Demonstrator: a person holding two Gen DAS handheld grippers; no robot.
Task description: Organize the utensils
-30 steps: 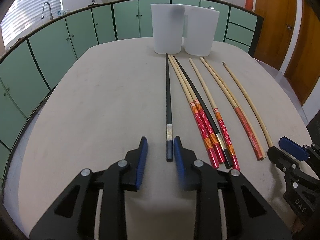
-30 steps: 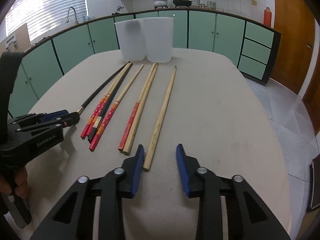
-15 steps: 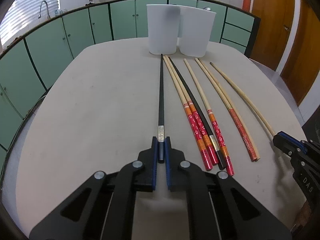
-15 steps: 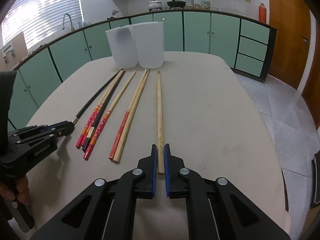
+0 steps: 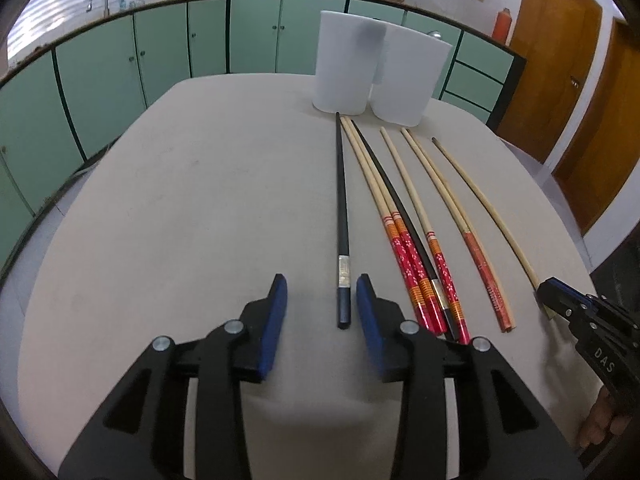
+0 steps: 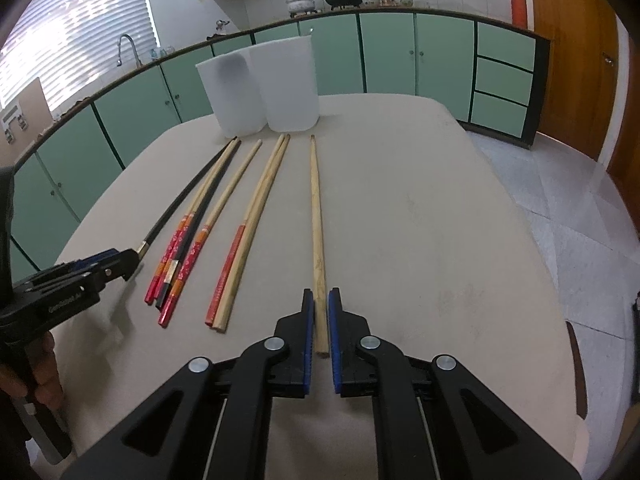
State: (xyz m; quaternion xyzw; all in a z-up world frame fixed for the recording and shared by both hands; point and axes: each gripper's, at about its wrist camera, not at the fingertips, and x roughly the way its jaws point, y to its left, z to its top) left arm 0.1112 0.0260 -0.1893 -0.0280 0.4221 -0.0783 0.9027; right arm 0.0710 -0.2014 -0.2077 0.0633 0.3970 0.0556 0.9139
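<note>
While the left gripper (image 5: pixel 320 312) gapes wide around the butt of the black chopstick (image 5: pixel 341 208) without touching it, the right gripper (image 6: pixel 321 320) is pinched on the plain wooden chopstick (image 6: pixel 317 216). Both sticks lie flat on the table (image 6: pixel 420 220), tips aimed at the white cups (image 6: pixel 276 84). This looks like the picking-up step; next, the left must close, then both lift and tip their sticks upright.

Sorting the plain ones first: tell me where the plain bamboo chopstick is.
The plain bamboo chopstick lies rightmost in the row, its near end between the right gripper pads.
</note>
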